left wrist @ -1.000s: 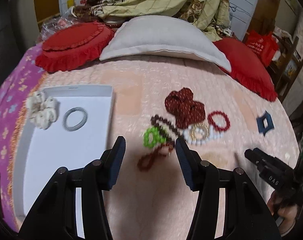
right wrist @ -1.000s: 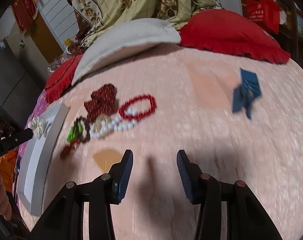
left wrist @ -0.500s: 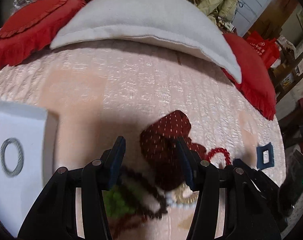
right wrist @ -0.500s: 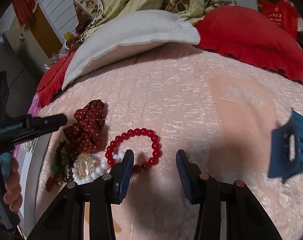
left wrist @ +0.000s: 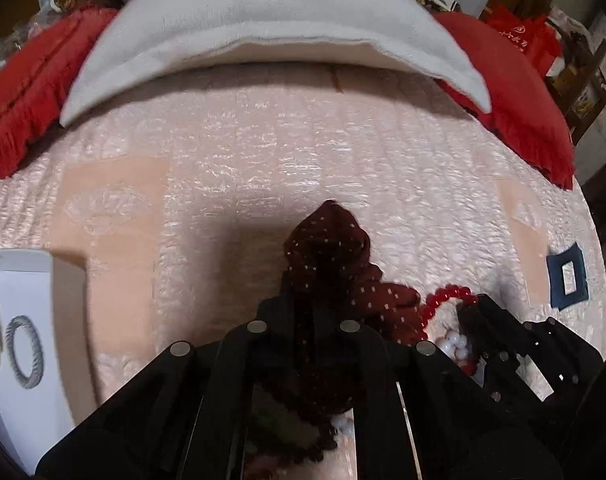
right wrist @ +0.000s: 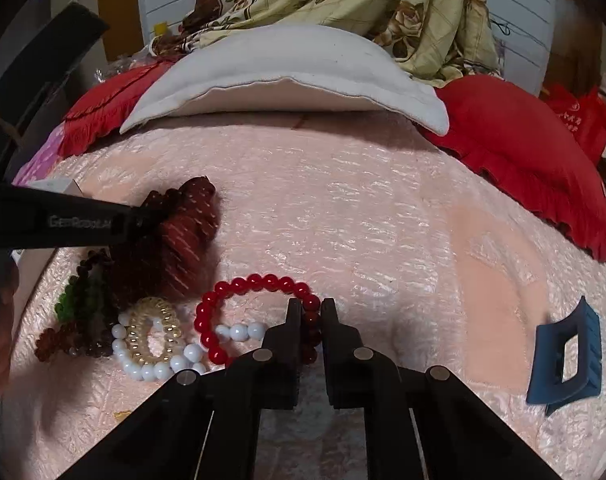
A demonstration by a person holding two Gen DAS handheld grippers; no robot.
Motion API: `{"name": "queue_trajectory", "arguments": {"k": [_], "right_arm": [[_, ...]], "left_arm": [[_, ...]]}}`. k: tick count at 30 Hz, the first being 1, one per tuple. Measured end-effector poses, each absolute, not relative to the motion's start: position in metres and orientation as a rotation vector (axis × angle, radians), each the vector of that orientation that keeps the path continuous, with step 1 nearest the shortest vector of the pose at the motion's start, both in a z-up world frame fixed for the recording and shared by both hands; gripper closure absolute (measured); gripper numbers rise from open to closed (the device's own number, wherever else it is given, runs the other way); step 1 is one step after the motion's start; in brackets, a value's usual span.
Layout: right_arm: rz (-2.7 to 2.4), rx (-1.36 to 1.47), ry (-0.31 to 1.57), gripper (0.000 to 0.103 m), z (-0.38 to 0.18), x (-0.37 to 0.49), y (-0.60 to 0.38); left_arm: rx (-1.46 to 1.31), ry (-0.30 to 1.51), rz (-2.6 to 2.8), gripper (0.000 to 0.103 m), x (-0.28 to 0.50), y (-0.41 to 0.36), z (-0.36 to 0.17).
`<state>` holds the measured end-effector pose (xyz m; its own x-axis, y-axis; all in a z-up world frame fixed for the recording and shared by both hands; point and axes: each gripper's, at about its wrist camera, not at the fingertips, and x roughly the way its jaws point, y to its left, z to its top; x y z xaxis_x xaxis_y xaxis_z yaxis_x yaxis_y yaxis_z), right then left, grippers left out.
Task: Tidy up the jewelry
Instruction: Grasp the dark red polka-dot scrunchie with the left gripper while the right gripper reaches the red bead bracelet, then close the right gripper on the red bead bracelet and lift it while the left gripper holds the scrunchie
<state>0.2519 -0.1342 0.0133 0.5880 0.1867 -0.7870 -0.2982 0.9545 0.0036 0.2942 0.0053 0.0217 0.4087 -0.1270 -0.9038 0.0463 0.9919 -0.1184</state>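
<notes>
Reading "GenRobot.AI" on left hand-held gripper (right wrist: 151,216), clamped on maroon scrunchie (right wrist: 187,224); right hand-held gripper (right wrist: 312,316) pinching red bead bracelet (right wrist: 259,282).

Glossy red bead bracelet (right wrist: 259,312); dotted cloth scrunchie (right wrist: 183,236); textured bedspread (right wrist: 383,220).

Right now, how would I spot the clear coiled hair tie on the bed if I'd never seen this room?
Start at the big white pillow at the head of the pink bedspread, then look down to the cluster of beads near its left edge. The coiled hair tie lies inside the white bead bracelet, left of the red bead bracelet. It alone is a translucent golden spiral, not beads.
</notes>
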Motion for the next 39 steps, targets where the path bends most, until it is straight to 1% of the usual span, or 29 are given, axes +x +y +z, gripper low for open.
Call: {"name": "queue_trajectory", "arguments": {"k": [7,13,19,22,26,31,33,35,36,37,38,39], "right_arm": [[0.286,0.046,0.886,0.095,0.035,0.224,-0.164],[0.287,0.112,0.848,0.095,0.061,0.180,-0.184],[0.295,0.169,0.843,0.095,0.074,0.127,-0.202],[0.313,0.228,0.858,0.095,0.074,0.098,-0.214],[0.333,0.319,0.875,0.095,0.068,0.068,-0.231],[0.234,0.280,0.913,0.095,0.051,0.059,-0.246],[0.197,0.278,0.936,0.095,0.043,0.060,-0.254],[0.172,0.288,0.956,0.094,0.038,0.060,-0.263],[0.166,0.291,0.959,0.091,0.036,0.059,-0.266],[0.152,0.285,0.959,0.088,0.035,0.057,-0.269],[0.146,0.281,0.958,0.076,0.035,0.057,-0.272],[0.139,0.277,0.956,0.064,0.034,0.056,-0.274]], "left_arm": [[-0.068,1.040,-0.120,0.098,0.239,0.010,0.069],[-0.066,0.935,-0.170,0.098,0.169,0.003,0.120],[-0.055,0.881,-0.199,0.098,0.110,-0.008,0.140],[-0.047,0.897,-0.226,0.098,0.082,-0.014,0.136],[-0.098,0.976,-0.261,0.098,0.054,-0.017,0.107],[-0.107,1.124,-0.205,0.098,0.046,-0.017,0.044],[-0.090,1.137,-0.167,0.098,0.044,-0.015,0.033],[-0.099,1.129,-0.163,0.096,0.042,-0.014,0.033],[-0.106,1.120,-0.165,0.090,0.041,-0.014,0.035],[-0.117,1.107,-0.173,0.083,0.039,-0.013,0.038],[-0.128,1.091,-0.179,0.078,0.038,-0.011,0.041],[-0.138,1.073,-0.180,0.072,0.036,-0.009,0.045]]}}
